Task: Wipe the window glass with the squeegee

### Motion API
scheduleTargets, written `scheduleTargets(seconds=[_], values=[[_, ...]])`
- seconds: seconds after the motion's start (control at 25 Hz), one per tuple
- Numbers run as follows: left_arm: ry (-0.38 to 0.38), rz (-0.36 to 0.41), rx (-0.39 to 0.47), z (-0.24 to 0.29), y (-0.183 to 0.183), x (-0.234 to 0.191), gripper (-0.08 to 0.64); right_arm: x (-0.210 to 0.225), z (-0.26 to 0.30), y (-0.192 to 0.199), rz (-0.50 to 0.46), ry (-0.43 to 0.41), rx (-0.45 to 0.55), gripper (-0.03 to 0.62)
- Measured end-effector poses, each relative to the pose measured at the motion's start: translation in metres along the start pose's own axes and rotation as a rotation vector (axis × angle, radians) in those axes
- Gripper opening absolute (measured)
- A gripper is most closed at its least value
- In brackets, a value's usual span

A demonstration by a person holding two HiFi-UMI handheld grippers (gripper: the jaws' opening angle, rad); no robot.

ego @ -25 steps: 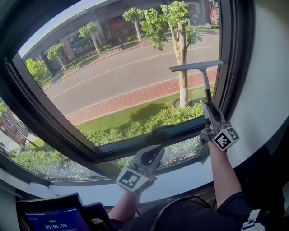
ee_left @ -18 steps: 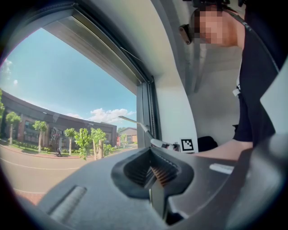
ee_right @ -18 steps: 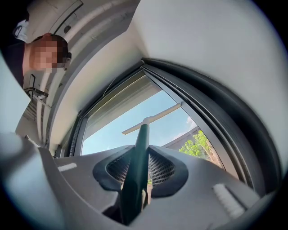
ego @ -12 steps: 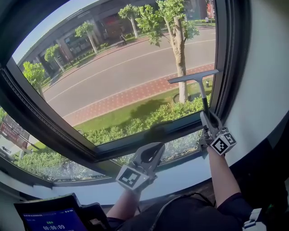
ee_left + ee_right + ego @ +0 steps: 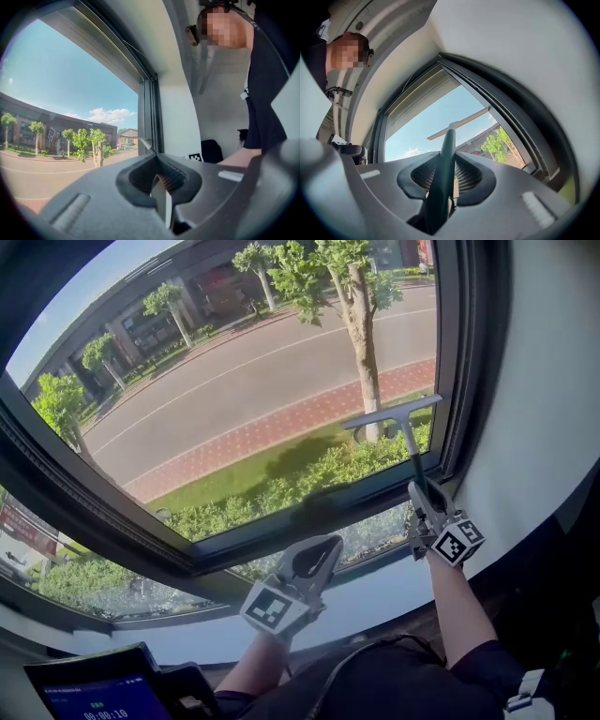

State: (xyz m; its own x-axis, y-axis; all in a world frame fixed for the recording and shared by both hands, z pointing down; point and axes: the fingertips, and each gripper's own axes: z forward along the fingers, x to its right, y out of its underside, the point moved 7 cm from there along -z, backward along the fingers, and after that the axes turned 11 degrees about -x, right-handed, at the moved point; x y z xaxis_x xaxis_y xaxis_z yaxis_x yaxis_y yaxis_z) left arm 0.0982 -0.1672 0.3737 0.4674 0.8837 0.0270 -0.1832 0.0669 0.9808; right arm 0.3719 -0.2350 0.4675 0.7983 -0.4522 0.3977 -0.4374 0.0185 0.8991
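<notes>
- This is a room on an upper floor of a town building; whether it is a home or an office cannot be told.
- A large dark-framed window [image 5: 459, 381] sits between plain white walls [image 5: 548, 381], above a pale sill [image 5: 375, 601].
- Far below lie a grey road [image 5: 262, 371], a red brick pavement [image 5: 281, 427], a green hedge [image 5: 309, 484] and street trees [image 5: 361, 324].

Squeegee [image 5: 401, 427] — upright, blade against window glass [image 5: 253, 390].

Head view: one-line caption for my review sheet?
Right hand-held gripper holds the squeegee on the window glass, lower right; left hand-held gripper shut, empty.
</notes>
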Motion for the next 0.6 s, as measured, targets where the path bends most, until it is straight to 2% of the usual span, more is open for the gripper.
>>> scheduleTargets(seconds=[0.6], values=[[0.013,0.002,-0.03,0.007,0.004,0.0,0.004,0.019,-0.025,0.059,0.067,0.045,-0.119,0.1]])
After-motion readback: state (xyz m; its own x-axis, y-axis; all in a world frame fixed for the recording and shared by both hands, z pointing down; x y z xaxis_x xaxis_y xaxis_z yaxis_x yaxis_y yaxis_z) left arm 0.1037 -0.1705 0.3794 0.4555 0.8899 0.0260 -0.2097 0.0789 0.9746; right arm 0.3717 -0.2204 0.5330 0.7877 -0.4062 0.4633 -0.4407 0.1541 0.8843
